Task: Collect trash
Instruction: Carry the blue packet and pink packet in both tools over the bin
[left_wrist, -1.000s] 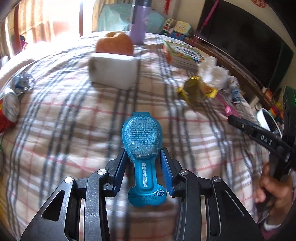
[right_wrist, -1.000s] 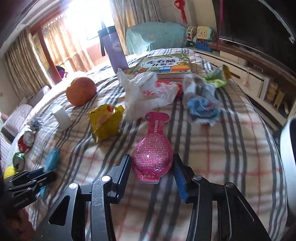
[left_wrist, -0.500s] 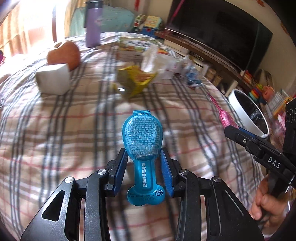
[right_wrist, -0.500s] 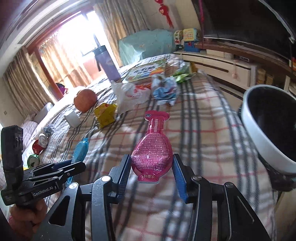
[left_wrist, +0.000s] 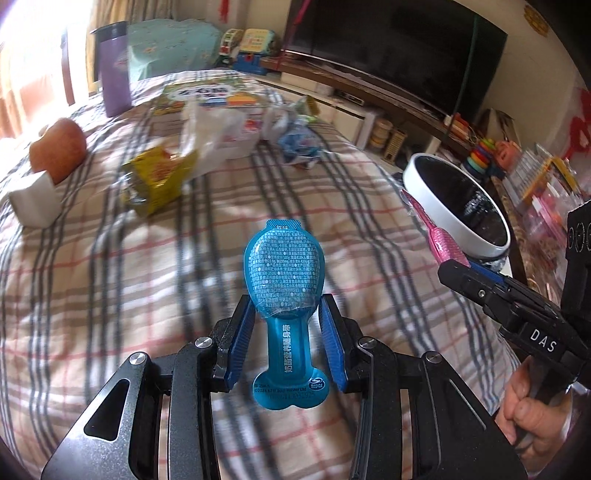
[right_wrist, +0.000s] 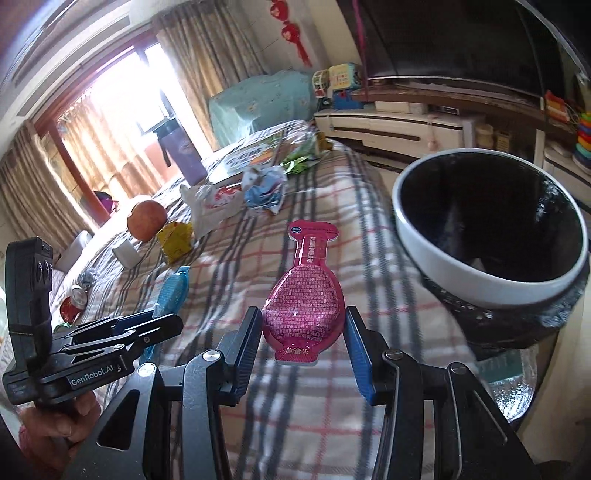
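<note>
Left tool (left_wrist: 286, 334) clamps a glossy blue spoon-shaped sachet (left_wrist: 283, 275); right tool (right_wrist: 304, 345) clamps a pink sachet (right_wrist: 304, 306) over the plaid bedspread (right_wrist: 325, 413).

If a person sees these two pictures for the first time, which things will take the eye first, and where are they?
First come the two bright packets: a blue packet clamped in the left tool, and a pink packet clamped in the right tool, both held above the plaid bed cover. Next is the white-rimmed bin with a black inside, beside the bed near the right tool. Farther back on the cover lie a yellow wrapper and a crumpled plastic bag.
</note>
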